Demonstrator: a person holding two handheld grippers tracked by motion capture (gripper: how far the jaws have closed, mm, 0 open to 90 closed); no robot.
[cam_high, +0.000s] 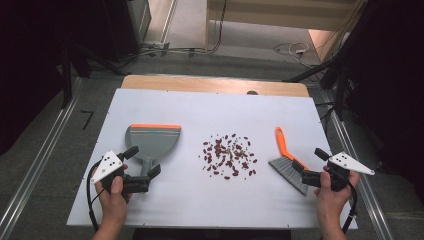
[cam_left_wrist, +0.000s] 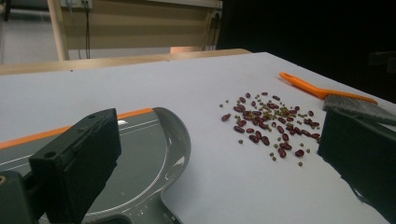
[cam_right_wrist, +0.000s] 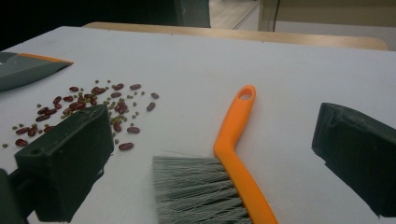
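- Dustpan (cam_high: 152, 140), seen from the high view, lies grey with an orange lip on the left half of the white worktop (cam_high: 200, 107), lip toward the far edge; its handle sits between the spread jaws of my left tongs (cam_high: 142, 164) near the front left corner, the pads clear of it. The beans (cam_high: 229, 155) are scattered mid-worktop. The brush (cam_high: 289, 160) lies toward the right edge, orange handle pointing at the far edge, my right tongs (cam_high: 312, 165) wide around its bristle end. A wooden strip edges the far side; grey floor, metal rails and cables surround the table.
- In the left gripper view, my jaws stand wide and empty, the dustpan (cam_left_wrist: 140, 154) low between them, the beans (cam_left_wrist: 273, 123) beyond, the brush (cam_left_wrist: 345, 100) by the right edge. A pale wooden frame and a dark curtain stand behind.
- In the right gripper view, my jaws are wide apart, the brush (cam_right_wrist: 229, 154) between them untouched, the beans (cam_right_wrist: 93, 107) to the left, a dustpan corner (cam_right_wrist: 28, 67) at the left edge.
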